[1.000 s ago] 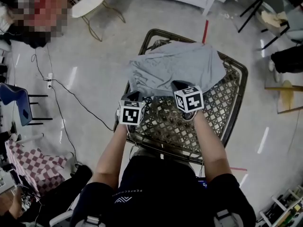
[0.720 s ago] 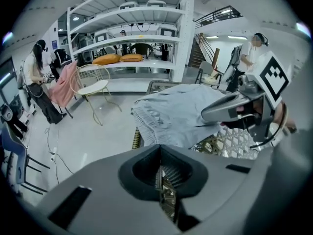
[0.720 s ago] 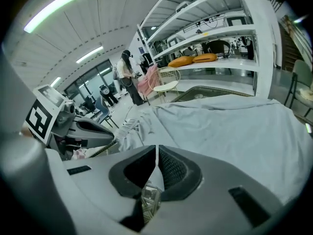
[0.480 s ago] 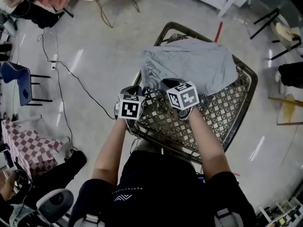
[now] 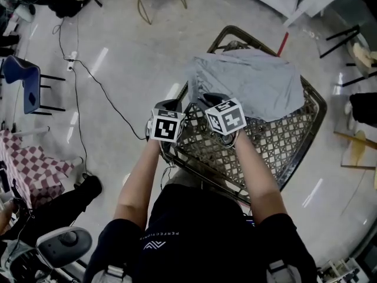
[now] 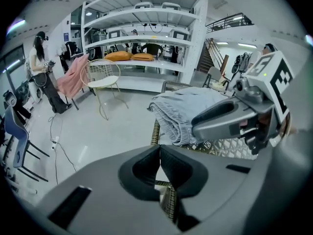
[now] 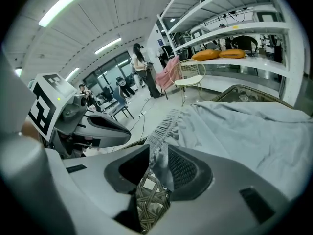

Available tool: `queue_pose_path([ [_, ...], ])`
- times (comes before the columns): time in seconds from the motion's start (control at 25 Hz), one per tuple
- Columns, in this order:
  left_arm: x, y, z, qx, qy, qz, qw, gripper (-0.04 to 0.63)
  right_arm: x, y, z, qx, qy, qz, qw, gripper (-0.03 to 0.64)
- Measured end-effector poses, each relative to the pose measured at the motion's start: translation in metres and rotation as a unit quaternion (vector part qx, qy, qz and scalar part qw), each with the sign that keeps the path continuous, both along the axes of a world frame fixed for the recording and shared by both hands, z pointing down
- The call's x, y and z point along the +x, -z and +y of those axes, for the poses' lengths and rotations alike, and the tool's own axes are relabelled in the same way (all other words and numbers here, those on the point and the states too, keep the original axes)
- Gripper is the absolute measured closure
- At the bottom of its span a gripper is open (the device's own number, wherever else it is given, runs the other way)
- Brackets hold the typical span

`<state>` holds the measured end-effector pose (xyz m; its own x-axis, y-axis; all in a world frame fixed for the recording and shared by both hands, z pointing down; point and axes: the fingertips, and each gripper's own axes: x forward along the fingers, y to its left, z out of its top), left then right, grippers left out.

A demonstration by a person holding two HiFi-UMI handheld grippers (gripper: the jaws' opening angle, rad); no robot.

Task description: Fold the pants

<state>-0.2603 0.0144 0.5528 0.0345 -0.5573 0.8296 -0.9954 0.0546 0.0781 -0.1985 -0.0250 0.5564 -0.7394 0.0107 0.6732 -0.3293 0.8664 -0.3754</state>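
In the head view the pants (image 5: 253, 87) lie heaped on the far half of the wicker table (image 5: 277, 141), in the left gripper view the left gripper (image 6: 159, 165) is clenched and empty, and in the right gripper view the right gripper (image 7: 157, 165), jaws just opening, loosely straddles the waistband (image 7: 164, 126), which may snag, drag and spoil the fold.

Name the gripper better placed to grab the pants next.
Right: the right gripper, jaws just opening, has the pants edge between them; the left gripper is shut, empty, off the cloth.
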Motion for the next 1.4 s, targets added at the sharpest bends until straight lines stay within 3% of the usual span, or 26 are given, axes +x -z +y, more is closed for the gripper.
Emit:
queue_pose_path([
  [0.08,-0.002,0.001,-0.002,0.006,0.002,0.005,1.0000,0.586,-0.004,0.000,0.003,0.005,0.012,0.003,1.000,0.491],
  [0.4,-0.012,0.006,0.006,0.012,0.025,0.021,0.9994,0.586,-0.021,-0.002,0.006,0.058,0.040,0.026,0.997,0.437],
  [0.64,-0.025,0.008,0.011,0.019,0.044,0.029,0.9984,0.586,-0.028,-0.001,0.007,0.139,0.065,0.049,0.987,0.417],
  [0.84,-0.025,0.007,0.009,0.019,0.046,0.035,0.9981,0.586,-0.029,-0.018,0.018,0.130,0.097,0.077,0.984,0.414],
  [1.04,-0.028,0.006,0.007,0.019,0.047,0.039,0.9980,0.586,-0.031,-0.028,0.020,0.103,0.093,0.082,0.987,0.414],
  [1.4,-0.032,0.000,0.004,0.015,0.042,0.050,0.9977,0.586,-0.035,-0.035,0.016,0.136,0.092,0.104,0.981,0.416],
])
